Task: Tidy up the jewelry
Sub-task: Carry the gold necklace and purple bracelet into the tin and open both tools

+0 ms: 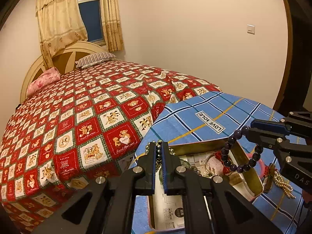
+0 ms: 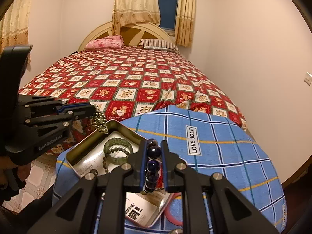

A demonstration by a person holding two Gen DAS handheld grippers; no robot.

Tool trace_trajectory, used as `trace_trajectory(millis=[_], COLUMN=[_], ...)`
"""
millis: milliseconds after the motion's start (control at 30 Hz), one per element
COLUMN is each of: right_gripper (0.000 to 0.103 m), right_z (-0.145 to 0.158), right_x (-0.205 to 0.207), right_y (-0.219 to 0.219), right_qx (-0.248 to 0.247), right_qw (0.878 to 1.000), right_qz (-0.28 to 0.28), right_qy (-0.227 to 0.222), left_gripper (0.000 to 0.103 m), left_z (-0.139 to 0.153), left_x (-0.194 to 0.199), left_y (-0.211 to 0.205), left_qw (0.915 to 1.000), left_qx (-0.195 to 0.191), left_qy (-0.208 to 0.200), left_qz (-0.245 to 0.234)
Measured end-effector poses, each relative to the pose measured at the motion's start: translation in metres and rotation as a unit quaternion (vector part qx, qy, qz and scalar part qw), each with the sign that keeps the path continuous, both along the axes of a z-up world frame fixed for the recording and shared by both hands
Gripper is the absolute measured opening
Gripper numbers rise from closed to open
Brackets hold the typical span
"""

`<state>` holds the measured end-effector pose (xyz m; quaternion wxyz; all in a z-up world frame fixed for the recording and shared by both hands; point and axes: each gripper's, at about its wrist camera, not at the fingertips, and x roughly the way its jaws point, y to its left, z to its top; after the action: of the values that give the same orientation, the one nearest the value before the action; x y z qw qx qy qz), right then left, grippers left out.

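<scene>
An open metal tin sits on a blue plaid cloth. My left gripper is shut on a small-bead metallic chain that hangs over the tin's far corner. My right gripper is shut on a dark purple bead bracelet, held above the tin. Inside the tin lie a green bracelet, a brown bead string and a gold bangle.
A pink bangle and a pearl strand lie on the cloth beside the tin. Behind is a bed with a red teddy-bear quilt. Tiled floor lies left of the cloth.
</scene>
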<state>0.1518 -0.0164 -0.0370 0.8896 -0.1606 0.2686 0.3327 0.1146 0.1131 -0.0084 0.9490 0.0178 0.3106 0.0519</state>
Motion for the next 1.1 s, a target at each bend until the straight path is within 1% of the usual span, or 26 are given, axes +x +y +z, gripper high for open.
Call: trace_trajectory(millis=[333, 600, 767, 1100], right_gripper=[0.016, 0.016, 0.016, 0.016], right_z=[-0.022, -0.038, -0.046, -0.057], right_x=[0.012, 0.018, 0.019, 0.02], right_y=[0.014, 0.012, 0.012, 0.01], right_qx=[-0.01, -0.02, -0.027, -0.035], right_qw=[1.0, 0.999, 0.999, 0.998], right_qz=[0.002, -0.002, -0.004, -0.006], right_qy=[0.02, 0.039, 0.047, 0.056], left_gripper=[0.004, 0.004, 0.005, 0.005], left_z=[-0.023, -0.036, -0.045, -0.05], left_x=[0.012, 0.016, 0.018, 0.02], left_y=[0.004, 0.0, 0.001, 0.001], left_qw=[0.9997, 0.9991, 0.9986, 0.9981], left_qx=[-0.005, 0.004, 0.001, -0.001], left_qy=[0.026, 0.041, 0.052, 0.062], left_qz=[0.001, 0.0, 0.003, 0.003])
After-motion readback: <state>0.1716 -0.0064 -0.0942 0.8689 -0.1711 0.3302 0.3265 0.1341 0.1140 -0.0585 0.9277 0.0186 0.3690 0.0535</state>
